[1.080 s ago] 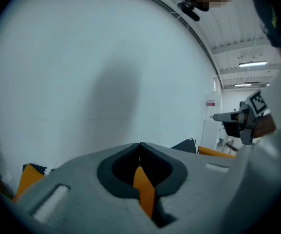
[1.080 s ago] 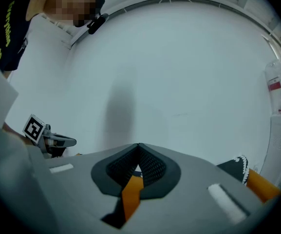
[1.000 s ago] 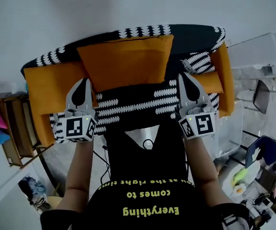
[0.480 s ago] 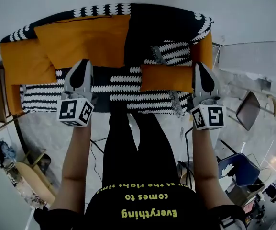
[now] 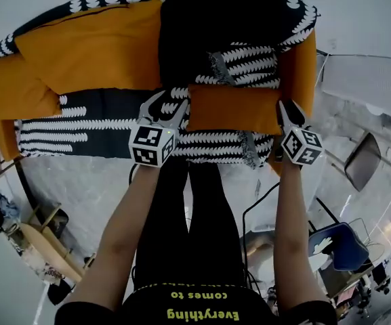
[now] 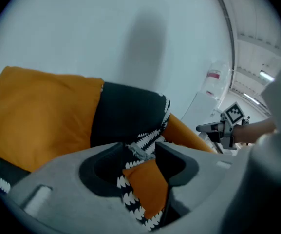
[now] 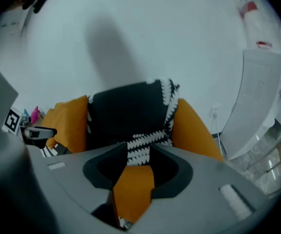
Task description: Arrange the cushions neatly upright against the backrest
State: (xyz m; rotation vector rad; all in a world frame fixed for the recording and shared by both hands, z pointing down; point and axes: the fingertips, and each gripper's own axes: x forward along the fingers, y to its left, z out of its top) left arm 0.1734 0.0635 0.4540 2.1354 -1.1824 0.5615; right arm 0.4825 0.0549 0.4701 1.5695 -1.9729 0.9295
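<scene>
Straddling the short ends of the small orange cushion (image 5: 234,109), the left gripper (image 5: 168,105) and right gripper (image 5: 284,110) have jaws that have just been opening; they stand released, with orange cloth between them but not yet pinched. The cushion lies flat on the sofa seat (image 5: 80,124), towards its right end, below the black backrest (image 5: 181,32). It looks light, soft and floppy, so a deep bite on each end should tip it upright without sagging.
</scene>
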